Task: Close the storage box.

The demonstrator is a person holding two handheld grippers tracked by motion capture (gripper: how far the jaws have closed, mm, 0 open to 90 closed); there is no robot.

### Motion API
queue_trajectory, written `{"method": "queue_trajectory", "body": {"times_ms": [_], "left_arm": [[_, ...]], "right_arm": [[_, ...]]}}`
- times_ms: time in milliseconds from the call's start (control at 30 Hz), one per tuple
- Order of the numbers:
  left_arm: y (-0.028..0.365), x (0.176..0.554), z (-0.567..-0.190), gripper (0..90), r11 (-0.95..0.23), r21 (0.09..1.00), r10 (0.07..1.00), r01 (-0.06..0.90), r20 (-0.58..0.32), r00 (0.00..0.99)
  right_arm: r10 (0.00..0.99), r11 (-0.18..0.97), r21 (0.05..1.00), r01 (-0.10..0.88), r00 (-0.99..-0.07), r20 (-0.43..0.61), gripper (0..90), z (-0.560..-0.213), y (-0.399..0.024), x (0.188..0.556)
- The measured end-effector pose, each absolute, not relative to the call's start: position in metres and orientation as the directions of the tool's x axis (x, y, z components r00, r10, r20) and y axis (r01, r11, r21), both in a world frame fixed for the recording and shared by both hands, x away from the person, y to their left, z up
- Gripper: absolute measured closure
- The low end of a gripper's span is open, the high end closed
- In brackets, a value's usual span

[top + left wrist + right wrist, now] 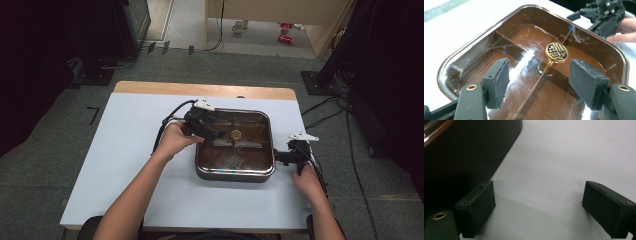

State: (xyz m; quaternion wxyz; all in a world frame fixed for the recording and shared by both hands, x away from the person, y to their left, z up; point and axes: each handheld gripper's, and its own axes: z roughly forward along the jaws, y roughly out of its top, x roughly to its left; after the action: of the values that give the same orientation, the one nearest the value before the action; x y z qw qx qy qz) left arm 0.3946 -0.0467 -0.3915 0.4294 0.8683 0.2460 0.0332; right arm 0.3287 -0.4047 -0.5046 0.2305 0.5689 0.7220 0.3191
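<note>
Two tongs stood wide open and empty: the left tongs (537, 82) hovered over the brown glass-lidded pan (234, 145) mid-surface (130, 165), the right tongs (539, 210) beside its wall. Markings on the lid's gold-rimmed knob (556, 52) were unreadable.

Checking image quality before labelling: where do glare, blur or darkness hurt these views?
High view: dark corners, soft detail. Left gripper view: white glare streaks across the brown tinted glass lid, though its round gold-and-black knob stays sharp. Right gripper view: the dark pan side is underexposed and blurred.

Black claw (539, 85) with grey pads (586, 82), brass screws (471, 87)
</note>
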Motion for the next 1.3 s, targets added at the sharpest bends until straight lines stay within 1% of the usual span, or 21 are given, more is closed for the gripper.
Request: {"method": "queue_trajectory", "body": {"times_ms": [67, 167, 267, 333, 367, 500, 667, 867, 1300], "left_arm": [[-0.038, 0.389, -0.392, 32.6, -0.478, 0.772, 0.488, 0.42, -0.164, 0.857], [-0.03, 0.385, -0.393, 30.8, -0.479, 0.762, 0.525, 0.435, -0.149, 0.838], [-0.024, 0.381, -0.394, 29.9, -0.471, 0.765, 0.538, 0.439, -0.145, 0.83], [-0.018, 0.378, -0.395, 29.7, -0.474, 0.767, 0.545, 0.433, -0.13, 0.828], [-0.014, 0.375, -0.396, 28.2, -0.472, 0.769, 0.557, 0.43, -0.118, 0.822], [-0.004, 0.37, -0.398, 27.9, -0.463, 0.772, 0.581, 0.435, -0.106, 0.807], [0.002, 0.364, -0.401, 27.8, -0.466, 0.773, 0.588, 0.43, -0.092, 0.804], [0.012, 0.356, -0.406, 25.7, -0.47, 0.78, 0.598, 0.413, -0.063, 0.799], [0.038, 0.339, -0.42, 24.2, -0.445, 0.786, 0.629, 0.428, -0.066, 0.775]], "right_arm": [[0.969, 0.15, 0.724, 0.674, -0.247, 0.029, 10.7, -0.505, -0.405, 0.329], [0.969, 0.15, 0.723, 0.675, -0.247, 0.029, 10.7, -0.505, -0.405, 0.329], [0.968, 0.153, 0.724, 0.673, -0.248, 0.026, 10.7, -0.505, -0.405, 0.329], [0.969, 0.151, 0.723, 0.674, -0.247, 0.027, 10.7, -0.505, -0.405, 0.329], [0.969, 0.151, 0.723, 0.674, -0.247, 0.028, 10.7, -0.505, -0.405, 0.329], [0.969, 0.151, 0.724, 0.673, -0.246, 0.027, 10.7, -0.505, -0.405, 0.329], [0.969, 0.151, 0.724, 0.673, -0.247, 0.027, 10.7, -0.505, -0.405, 0.329], [0.969, 0.151, 0.724, 0.673, -0.247, 0.027, 10.7, -0.505, -0.405, 0.329], [0.969, 0.151, 0.724, 0.673, -0.246, 0.027, 10.7, -0.505, -0.405, 0.329]]}}
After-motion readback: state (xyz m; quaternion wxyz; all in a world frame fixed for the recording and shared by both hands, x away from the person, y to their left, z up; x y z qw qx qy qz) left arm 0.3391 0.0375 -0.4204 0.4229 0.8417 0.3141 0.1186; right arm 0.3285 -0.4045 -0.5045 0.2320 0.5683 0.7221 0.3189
